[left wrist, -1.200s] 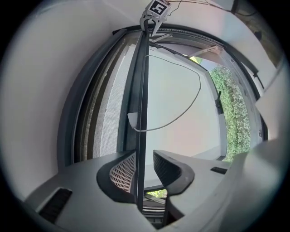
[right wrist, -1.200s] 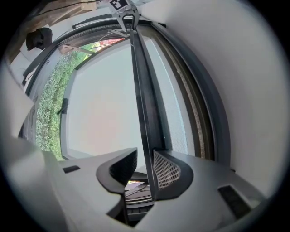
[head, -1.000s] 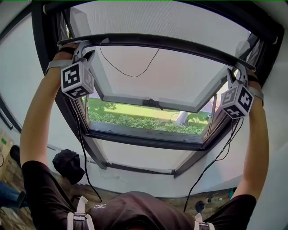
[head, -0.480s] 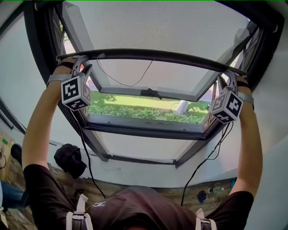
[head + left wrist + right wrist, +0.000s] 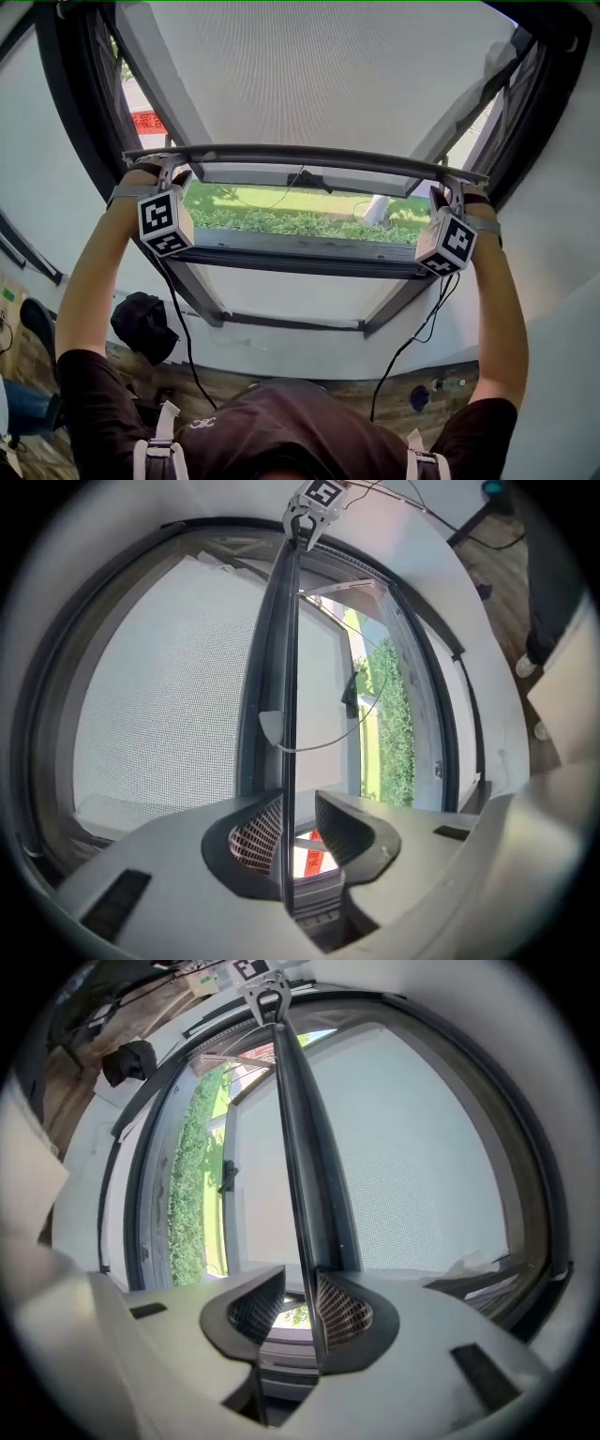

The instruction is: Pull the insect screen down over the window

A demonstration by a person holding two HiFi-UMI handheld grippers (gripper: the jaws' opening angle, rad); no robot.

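The left tongs and right tongs each sit loose around the bar, not squeezing it. The left ones have just been closing. The screen is about halfway down the window. The bottom half is not covered yet.

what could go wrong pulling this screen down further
The bar sits between the jaws of the left gripper and right gripper with a gap beside it; the left jaws have just been closing. It might slip out and spring up. The dangling cord may snag the window handle.
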